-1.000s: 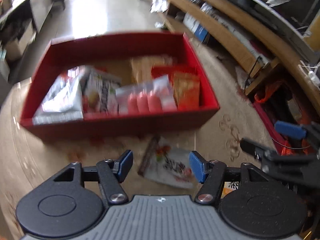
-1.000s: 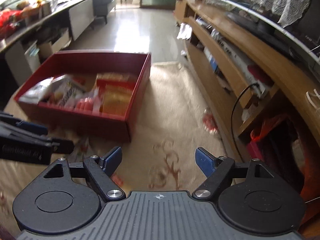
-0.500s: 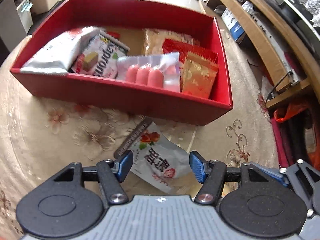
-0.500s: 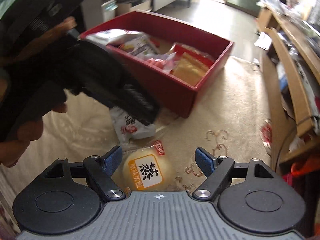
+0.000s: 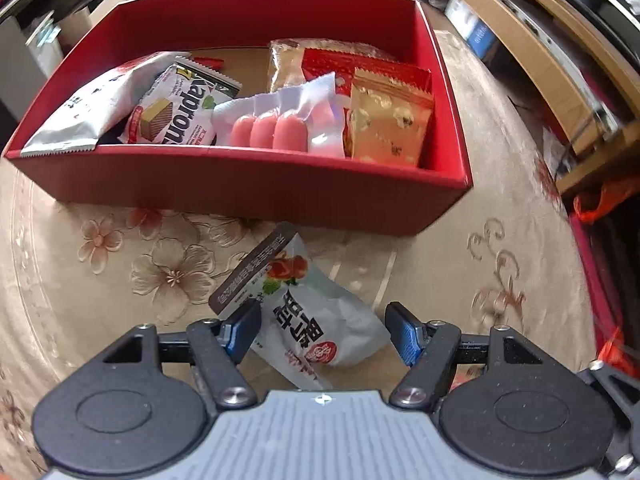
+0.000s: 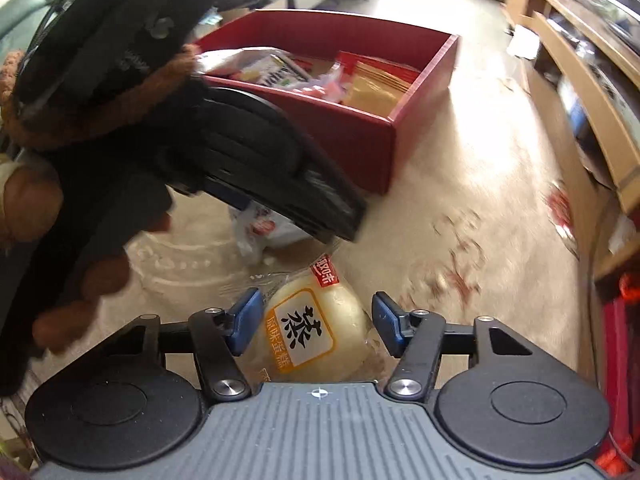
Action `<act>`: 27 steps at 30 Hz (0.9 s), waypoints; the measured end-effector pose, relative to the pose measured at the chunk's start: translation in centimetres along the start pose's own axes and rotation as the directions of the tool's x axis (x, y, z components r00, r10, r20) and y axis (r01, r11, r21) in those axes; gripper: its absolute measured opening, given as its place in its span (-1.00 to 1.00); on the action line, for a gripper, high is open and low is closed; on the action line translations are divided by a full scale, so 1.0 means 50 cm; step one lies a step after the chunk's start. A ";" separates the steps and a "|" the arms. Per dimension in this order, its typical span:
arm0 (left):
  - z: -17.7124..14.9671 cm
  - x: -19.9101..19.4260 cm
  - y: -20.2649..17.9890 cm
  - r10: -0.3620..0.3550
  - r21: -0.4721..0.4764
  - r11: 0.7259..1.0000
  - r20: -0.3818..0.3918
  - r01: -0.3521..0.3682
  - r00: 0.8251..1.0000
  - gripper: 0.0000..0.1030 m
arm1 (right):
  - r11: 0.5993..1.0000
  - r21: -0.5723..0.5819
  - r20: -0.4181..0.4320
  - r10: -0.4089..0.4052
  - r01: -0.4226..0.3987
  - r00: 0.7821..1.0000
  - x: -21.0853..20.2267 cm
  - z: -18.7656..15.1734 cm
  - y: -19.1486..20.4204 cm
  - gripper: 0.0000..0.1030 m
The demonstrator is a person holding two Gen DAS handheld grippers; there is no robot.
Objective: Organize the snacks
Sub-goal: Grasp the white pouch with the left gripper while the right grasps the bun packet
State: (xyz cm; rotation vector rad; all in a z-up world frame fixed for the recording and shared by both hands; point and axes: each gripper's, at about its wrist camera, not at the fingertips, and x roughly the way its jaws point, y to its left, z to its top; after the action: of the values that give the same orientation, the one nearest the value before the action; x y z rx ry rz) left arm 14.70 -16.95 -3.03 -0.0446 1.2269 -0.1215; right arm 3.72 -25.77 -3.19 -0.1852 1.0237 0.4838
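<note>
The right gripper (image 6: pixel 316 322) points down over a round wrapped cake (image 6: pixel 316 334) lying between its closing jaws, pads not yet touching. To the left, the left gripper (image 6: pixel 280 200) covers a white snack bag (image 6: pixel 260 228). Farther off stands a red box (image 6: pixel 360 136) of snacks.

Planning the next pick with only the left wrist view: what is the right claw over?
Observer: A round pale cake in a clear wrapper with a yellow label lies between the right claw's pads; its jaws are closing.
Operator: Gripped yet?
Observer: No, there is a gap beside one pad.
Operator: Where is my left claw from there?
Observer: The left claw, jaws opening around the white plastic pouch, hangs just beyond the cake.
</note>
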 end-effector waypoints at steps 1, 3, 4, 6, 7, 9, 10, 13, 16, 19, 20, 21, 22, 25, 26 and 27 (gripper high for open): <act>-0.005 -0.001 0.004 0.010 0.025 1.000 -0.006 -0.010 1.000 0.24 | 1.000 0.014 -0.004 -0.008 0.008 1.000 -0.006 -0.006 -0.002 0.28; -0.022 -0.008 0.016 0.025 0.091 0.996 -0.019 -0.024 0.999 0.24 | 0.999 0.049 -0.017 -0.017 0.018 1.000 -0.018 -0.019 -0.006 0.27; -0.032 -0.013 0.024 0.033 0.127 0.992 -0.025 -0.029 0.999 0.23 | 0.997 0.072 -0.025 -0.017 0.019 1.000 -0.024 -0.026 -0.007 0.26; -0.052 -0.022 0.042 0.042 0.203 0.979 -0.042 -0.033 0.998 0.23 | 0.995 0.103 -0.046 0.001 0.004 0.999 -0.036 -0.038 -0.006 0.25; -0.062 -0.028 0.052 0.044 0.230 0.973 -0.045 -0.032 0.998 0.23 | 0.993 0.121 -0.053 0.007 -0.001 0.999 -0.036 -0.041 -0.011 0.24; -0.078 -0.038 0.071 0.040 0.268 0.963 -0.059 -0.022 0.997 0.23 | 0.992 0.128 -0.079 0.009 0.001 0.997 -0.039 -0.046 -0.004 0.29; -0.085 -0.043 0.080 0.031 0.271 0.962 -0.063 -0.013 0.998 0.23 | 0.991 0.134 -0.092 0.010 0.003 0.996 -0.039 -0.046 0.005 0.37; -0.091 -0.055 0.111 -0.017 0.188 0.982 -0.080 0.032 0.997 0.25 | 0.991 0.131 -0.120 0.021 -0.005 0.993 -0.035 -0.043 0.025 0.48; -0.086 -0.056 0.134 -0.071 0.060 0.995 -0.066 0.075 0.995 0.29 | 0.994 0.109 -0.143 -0.008 0.024 0.990 -0.033 -0.044 0.048 0.48; -0.073 -0.052 0.137 -0.079 -0.018 0.997 -0.040 0.078 0.996 0.36 | 0.988 0.126 -0.137 -0.066 0.084 0.988 -0.034 -0.039 0.060 0.50; -0.073 -0.050 0.132 -0.075 -0.020 0.997 -0.036 0.074 0.997 0.36 | 0.986 0.137 -0.133 -0.075 0.093 0.988 -0.038 -0.039 0.062 0.51; -0.068 -0.045 0.122 -0.057 -0.010 0.998 -0.036 0.057 0.998 0.36 | 0.985 0.143 -0.132 -0.083 0.102 0.988 -0.035 -0.035 0.064 0.51; -0.067 -0.042 0.115 -0.039 0.000 0.999 -0.033 0.039 0.999 0.36 | 0.983 0.141 -0.136 -0.095 0.114 0.986 -0.031 -0.033 0.067 0.52; -0.072 -0.040 0.128 -0.026 -0.010 1.000 -0.029 0.025 0.999 0.36 | 0.978 0.151 -0.154 -0.120 0.143 0.981 -0.010 -0.036 0.069 0.55; -0.073 -0.043 0.141 -0.032 -0.017 0.999 -0.033 0.031 0.999 0.36 | 0.976 0.159 -0.157 -0.122 0.147 0.980 -0.005 -0.039 0.068 0.50; -0.073 -0.046 0.158 -0.031 -0.026 0.999 -0.037 0.030 0.999 0.36 | 0.975 0.158 -0.164 -0.130 0.157 0.978 -0.001 -0.039 0.070 0.39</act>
State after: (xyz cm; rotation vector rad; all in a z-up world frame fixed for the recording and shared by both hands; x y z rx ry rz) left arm 11.06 -8.73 -2.90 -0.0836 1.2659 -0.1333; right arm 0.53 -23.44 -3.88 -0.1440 1.1871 0.2510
